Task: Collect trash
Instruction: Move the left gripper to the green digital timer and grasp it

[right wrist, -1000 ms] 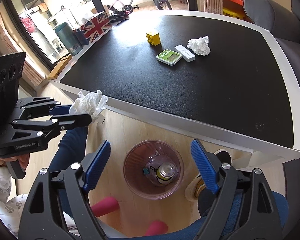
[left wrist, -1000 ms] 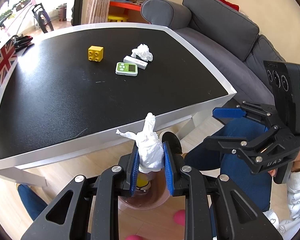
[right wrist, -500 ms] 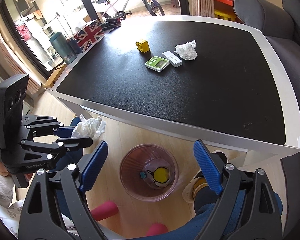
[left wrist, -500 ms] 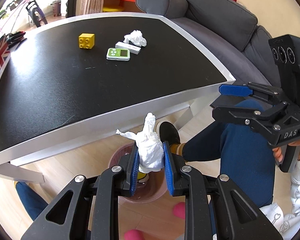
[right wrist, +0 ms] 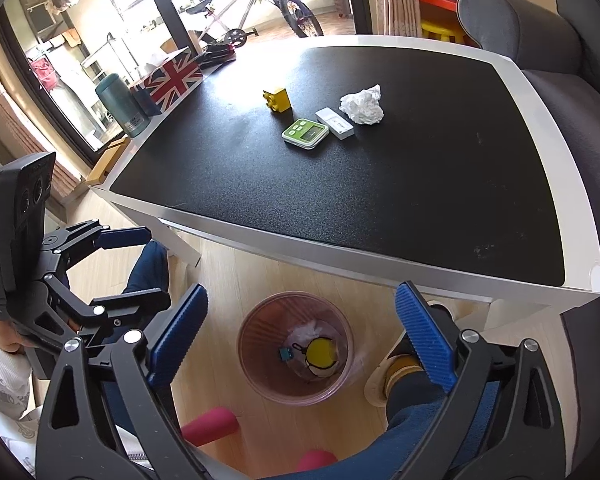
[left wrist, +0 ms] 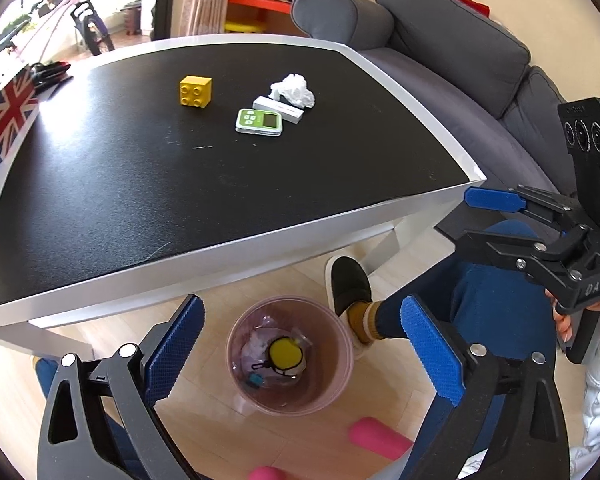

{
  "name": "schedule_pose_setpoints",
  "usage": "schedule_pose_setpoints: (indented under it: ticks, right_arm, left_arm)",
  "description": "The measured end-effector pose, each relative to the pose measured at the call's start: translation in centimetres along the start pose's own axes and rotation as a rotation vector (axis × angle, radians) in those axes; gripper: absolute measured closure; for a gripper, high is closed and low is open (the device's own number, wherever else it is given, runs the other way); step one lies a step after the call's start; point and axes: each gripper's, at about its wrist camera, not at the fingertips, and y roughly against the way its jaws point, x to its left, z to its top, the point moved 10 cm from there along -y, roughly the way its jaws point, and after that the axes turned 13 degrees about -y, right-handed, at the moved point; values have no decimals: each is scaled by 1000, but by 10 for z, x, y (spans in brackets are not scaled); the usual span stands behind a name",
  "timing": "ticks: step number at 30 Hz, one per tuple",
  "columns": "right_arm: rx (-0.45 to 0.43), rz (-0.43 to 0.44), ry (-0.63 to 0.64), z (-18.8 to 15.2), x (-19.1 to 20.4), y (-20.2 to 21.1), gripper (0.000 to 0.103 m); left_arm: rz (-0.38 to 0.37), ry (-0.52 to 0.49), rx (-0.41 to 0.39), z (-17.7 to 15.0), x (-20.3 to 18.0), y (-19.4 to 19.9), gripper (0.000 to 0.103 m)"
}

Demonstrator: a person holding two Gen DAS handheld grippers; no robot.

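A pink bin (left wrist: 290,354) stands on the floor below the table's near edge, with white tissue and a yellow round item inside; it also shows in the right wrist view (right wrist: 296,346). My left gripper (left wrist: 304,350) hangs open and empty above the bin. My right gripper (right wrist: 300,340) is also open and empty above the bin. It shows in the left wrist view (left wrist: 500,216), and the left one in the right wrist view (right wrist: 128,264). One crumpled white tissue (left wrist: 294,89) (right wrist: 362,105) lies on the black tabletop, far side.
On the table (left wrist: 100,184) lie a yellow toy brick (left wrist: 196,91), a green timer (left wrist: 260,121) and a white stick (left wrist: 278,109). A Union Jack box (right wrist: 172,80) and a teal flask (right wrist: 120,104) stand at the table's left. A grey sofa (left wrist: 440,48) stands at the right. My legs and a foot (left wrist: 350,284) are beside the bin.
My left gripper has opened and let go of the crumpled tissue, which is now in the bin. The right gripper has stayed open.
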Motion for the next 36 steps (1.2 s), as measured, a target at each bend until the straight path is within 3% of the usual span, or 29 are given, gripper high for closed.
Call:
schedule_pose_setpoints:
  ticks: [15,26,36]
  right_arm:
    - [-11,-13,-7,10,-2,0,5]
    - [-43,-52,-38,52,-16,0,4]
    - [-50,-65,-60,74,-27,-5,4]
  left_arm:
    - [20,6,-27,14,9,9,8]
    - [40,-13,-49,65,30,0,8]
    - [55,-41,-26,112,46,-31,8]
